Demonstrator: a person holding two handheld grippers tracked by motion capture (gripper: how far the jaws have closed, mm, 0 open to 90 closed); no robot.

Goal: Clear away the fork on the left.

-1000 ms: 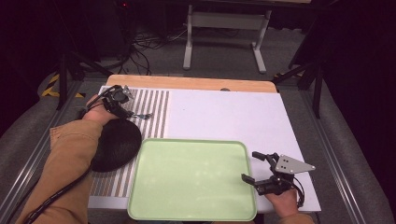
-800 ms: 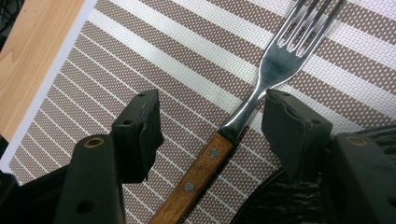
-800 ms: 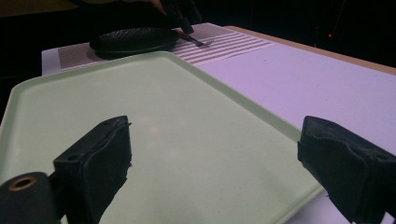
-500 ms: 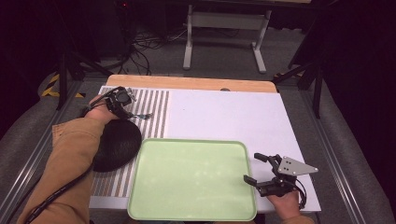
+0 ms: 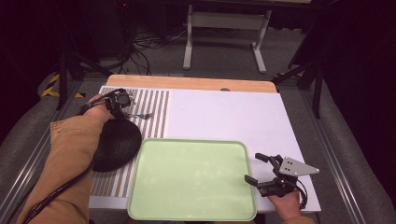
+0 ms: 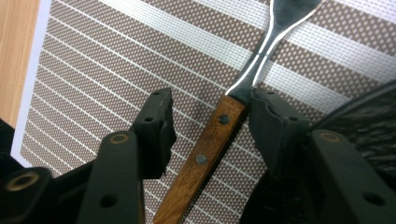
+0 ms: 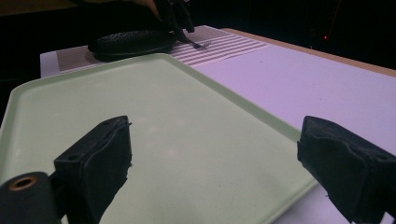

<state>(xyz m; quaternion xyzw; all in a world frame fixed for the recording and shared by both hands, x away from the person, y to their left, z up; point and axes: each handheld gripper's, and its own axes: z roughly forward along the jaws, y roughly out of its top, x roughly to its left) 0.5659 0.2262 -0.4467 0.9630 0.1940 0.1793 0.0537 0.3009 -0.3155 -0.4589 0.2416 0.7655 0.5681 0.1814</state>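
Near the table's far left corner, the left gripper (image 6: 210,126), jaws just closing but not yet clamped, straddles the fork (image 6: 205,154) handle, which runs lengthwise between them.

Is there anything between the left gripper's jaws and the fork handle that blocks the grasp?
Nothing visible does. The left gripper straddles the fork, which lies flat on the striped mat. Its jaws have just been closing with the handle between them; one is at the handle, the other is still apart from it. The black plate lies beside them.

High view looks down; gripper views sit close, sharing the tray (image 5: 192,179).
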